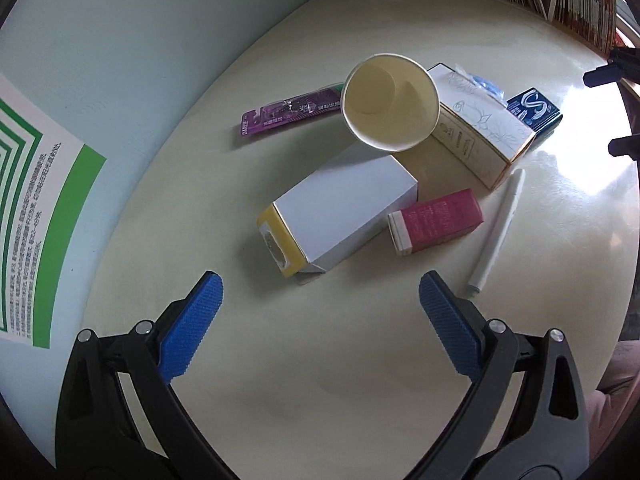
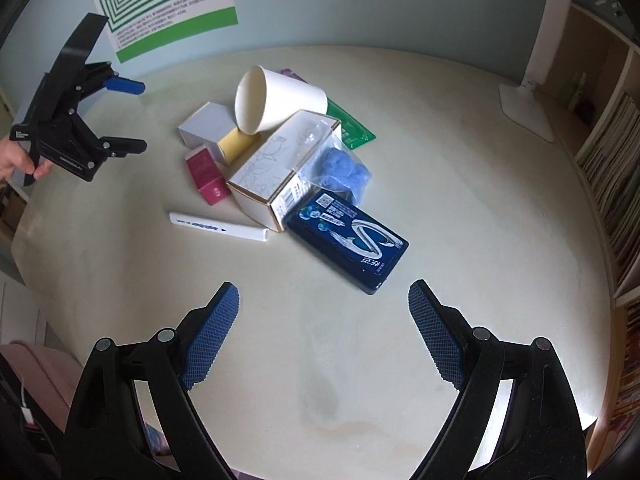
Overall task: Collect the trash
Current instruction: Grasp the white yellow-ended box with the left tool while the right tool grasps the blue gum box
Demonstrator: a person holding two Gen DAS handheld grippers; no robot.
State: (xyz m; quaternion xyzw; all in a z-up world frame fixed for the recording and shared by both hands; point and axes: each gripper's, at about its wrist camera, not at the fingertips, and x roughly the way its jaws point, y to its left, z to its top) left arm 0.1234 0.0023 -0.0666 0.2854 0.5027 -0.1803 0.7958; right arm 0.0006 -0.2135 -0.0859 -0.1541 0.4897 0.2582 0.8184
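Note:
A pile of trash lies on the cream table (image 1: 280,360). It holds a paper cup (image 1: 390,102) on its side, a white box with a yellow end (image 1: 344,208), a pink box (image 1: 438,220), a beige drawn-on box (image 1: 480,136), a navy box (image 2: 348,242), a purple wrapper (image 1: 290,114), a white pen (image 1: 498,232), a green packet (image 2: 350,124) and a clear bag of blue stuff (image 2: 340,168). My left gripper (image 1: 320,296) is open and empty, just short of the white box; it also shows in the right wrist view (image 2: 136,116). My right gripper (image 2: 324,300) is open and empty, near the navy box.
A green-and-white poster (image 2: 168,0) hangs on the pale wall behind the table. A white lamp base (image 2: 528,108) stands at the far right. Shelves of books (image 2: 612,168) line the right side. The table edge runs close on the left.

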